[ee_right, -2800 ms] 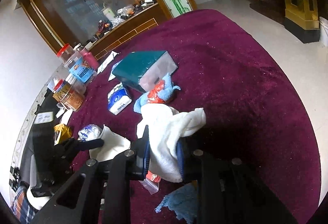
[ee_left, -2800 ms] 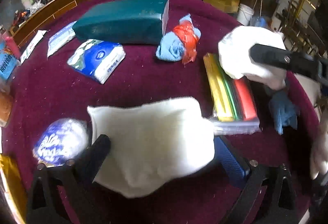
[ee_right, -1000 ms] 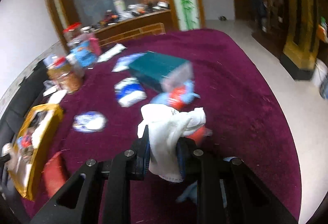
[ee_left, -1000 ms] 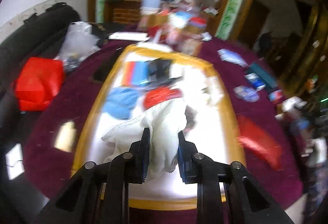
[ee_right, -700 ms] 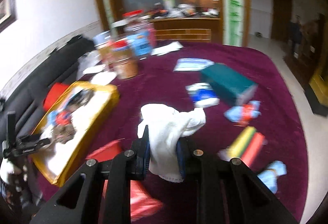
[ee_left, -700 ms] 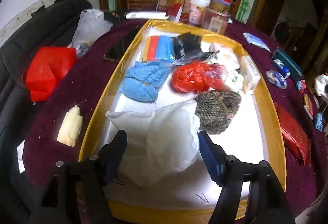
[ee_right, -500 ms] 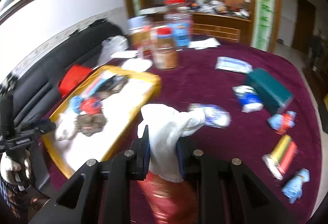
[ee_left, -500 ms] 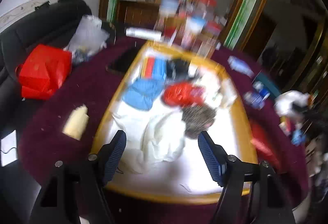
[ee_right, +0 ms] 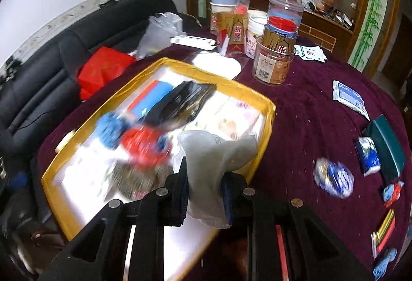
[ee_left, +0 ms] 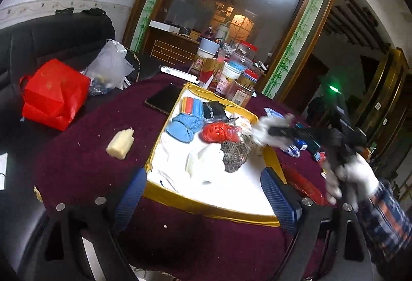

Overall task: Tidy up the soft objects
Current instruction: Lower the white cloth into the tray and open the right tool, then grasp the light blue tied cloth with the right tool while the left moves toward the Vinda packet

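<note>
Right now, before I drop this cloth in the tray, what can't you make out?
- Right wrist view: the tray contents are motion-blurred; the red and blue bundles cannot be told apart cleanly.
- Right wrist view: the held cloth hides the tray floor behind it.
- Left wrist view: the right gripper and its cloth are smeared by motion.
- Left wrist view: the items past the tray's far corner are too small.
</note>
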Action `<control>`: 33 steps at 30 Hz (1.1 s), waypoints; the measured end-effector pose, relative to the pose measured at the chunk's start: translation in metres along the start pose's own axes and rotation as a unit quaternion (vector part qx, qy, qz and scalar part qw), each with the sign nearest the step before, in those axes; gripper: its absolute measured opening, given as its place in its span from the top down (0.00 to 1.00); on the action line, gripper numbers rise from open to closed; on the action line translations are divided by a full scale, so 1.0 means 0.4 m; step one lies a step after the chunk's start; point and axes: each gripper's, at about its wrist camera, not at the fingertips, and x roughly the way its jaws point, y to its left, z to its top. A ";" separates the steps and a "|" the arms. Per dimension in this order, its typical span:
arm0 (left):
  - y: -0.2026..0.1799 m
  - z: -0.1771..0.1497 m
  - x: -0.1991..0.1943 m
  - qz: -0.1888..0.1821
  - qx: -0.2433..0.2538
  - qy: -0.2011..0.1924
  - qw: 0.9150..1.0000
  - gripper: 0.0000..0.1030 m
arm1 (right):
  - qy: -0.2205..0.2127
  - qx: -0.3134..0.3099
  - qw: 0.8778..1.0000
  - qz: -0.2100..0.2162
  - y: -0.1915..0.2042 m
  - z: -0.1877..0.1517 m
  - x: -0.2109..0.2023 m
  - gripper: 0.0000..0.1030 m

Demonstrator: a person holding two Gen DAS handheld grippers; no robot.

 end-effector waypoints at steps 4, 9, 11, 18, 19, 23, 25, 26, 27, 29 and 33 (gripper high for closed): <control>0.012 -0.014 -0.001 -0.018 -0.009 0.003 1.000 0.09 | 0.020 0.005 1.000 -0.014 0.014 0.067 0.082 0.80; 0.023 -0.019 0.004 -0.037 -0.012 0.009 0.999 0.08 | 0.049 -0.001 0.998 -0.037 0.057 0.137 0.191 0.80; 0.029 -0.021 0.009 -0.043 -0.016 0.012 0.999 0.07 | 0.061 -0.001 0.997 -0.047 0.060 0.149 0.225 0.80; 0.041 -0.030 0.032 -0.053 -0.028 0.030 0.998 0.05 | 0.069 0.026 0.997 -0.021 0.021 0.160 0.238 0.55; 0.041 -0.031 0.035 -0.053 -0.029 0.032 0.998 0.05 | 0.054 0.034 0.998 -0.010 0.010 0.161 0.208 0.42; 0.041 -0.029 0.048 -0.050 -0.035 0.038 0.997 0.05 | -0.008 0.057 0.998 0.005 -0.034 0.157 0.082 0.28; 0.037 -0.030 0.054 -0.051 -0.037 0.041 0.997 0.05 | -0.026 0.071 0.997 0.016 -0.062 0.141 0.024 0.28; 0.030 -0.031 0.057 -0.051 -0.038 0.044 0.997 0.05 | -0.034 0.076 0.996 0.021 -0.081 0.126 -0.008 0.27; 0.024 -0.034 0.058 -0.052 -0.037 0.046 0.997 0.05 | -0.042 0.082 0.995 0.027 -0.104 0.102 -0.043 0.27; 0.004 -0.037 0.058 -0.054 -0.031 0.049 0.997 0.04 | -0.053 0.090 0.994 0.031 -0.148 0.055 -0.094 0.27; -0.045 -0.039 0.054 -0.060 -0.013 0.053 0.997 0.02 | -0.072 0.114 0.991 0.011 -0.275 -0.083 -0.200 0.27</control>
